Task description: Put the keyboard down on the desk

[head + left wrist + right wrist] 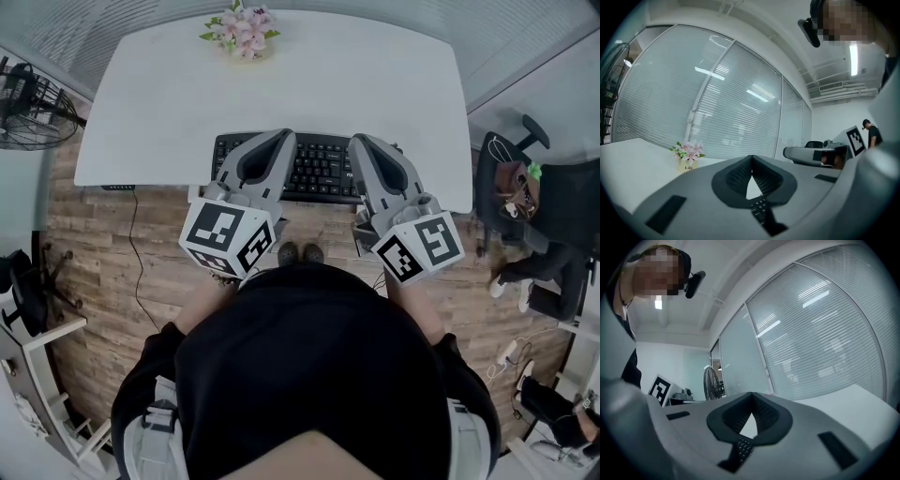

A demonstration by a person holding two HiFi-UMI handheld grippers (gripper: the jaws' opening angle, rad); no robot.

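The head camera looks steeply down on the white rectangular desk (281, 94), while cameras on the left tool (752, 156) and right tool (752, 393) ride low, close behind their jaws, facing 12 o'clock across that shared desk toward the slatted glass wall (740, 103).

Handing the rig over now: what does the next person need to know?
Left claw: shut, tips together, over the left end of the keyboard.
Right claw: shut, over its right end.
Keyboard: at the near edge of the desk; I cannot tell whether a claw pinches it or it rests flat.
Done: nothing certain.
Left: confirm it lies on the desk, then lift both claws clear.
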